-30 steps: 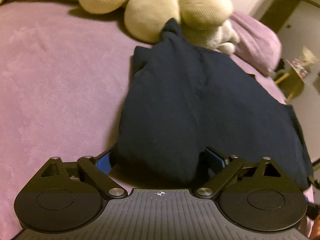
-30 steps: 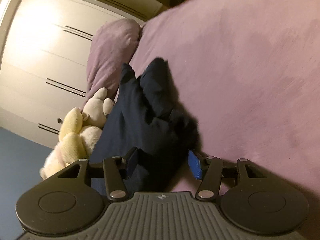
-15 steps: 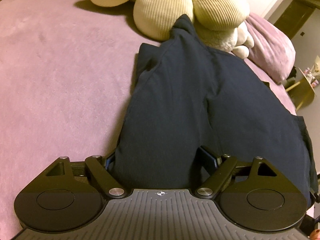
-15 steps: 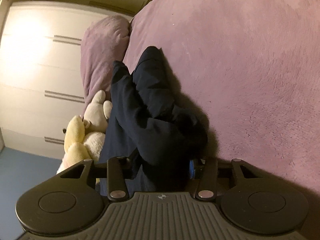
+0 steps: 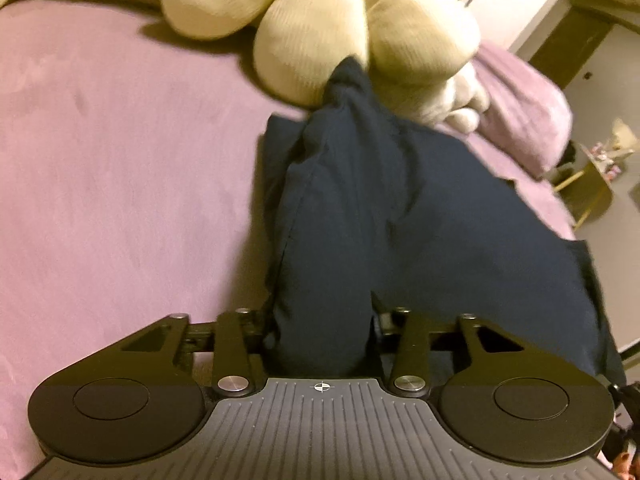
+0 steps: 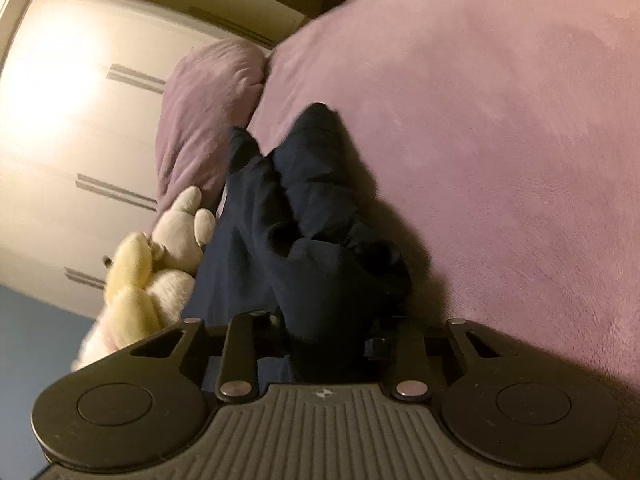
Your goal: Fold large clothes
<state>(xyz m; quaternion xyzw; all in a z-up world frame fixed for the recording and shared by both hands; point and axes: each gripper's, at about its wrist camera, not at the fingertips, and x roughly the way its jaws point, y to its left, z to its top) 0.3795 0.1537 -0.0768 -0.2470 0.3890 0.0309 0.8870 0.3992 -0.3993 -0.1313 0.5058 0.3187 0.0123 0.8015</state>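
A dark navy garment [image 5: 400, 208] lies spread on the purple bed cover [image 5: 120, 160], its far tip reaching the plush toy. My left gripper [image 5: 320, 320] is at the garment's near edge. Its jaws are closing, and a thick fold of the cloth is squeezed between them. In the right wrist view the same garment [image 6: 312, 220] is bunched into rumpled folds. My right gripper [image 6: 328, 336] is also closing, with a wad of that cloth pinched between its jaws. The cloth hides the pads of both grippers.
A cream plush toy [image 5: 340, 28] lies at the garment's far end, with a purple pillow [image 5: 524, 116] beside it. In the right wrist view a white wardrobe [image 6: 72, 120] stands past the pillow [image 6: 204, 100]. Bare bed cover [image 6: 500, 140] stretches to the right.
Both grippers' jaws have drawn in on the dark cloth, and their blue pads no longer show. The cloth now stands in a narrower ridge at each gripper.
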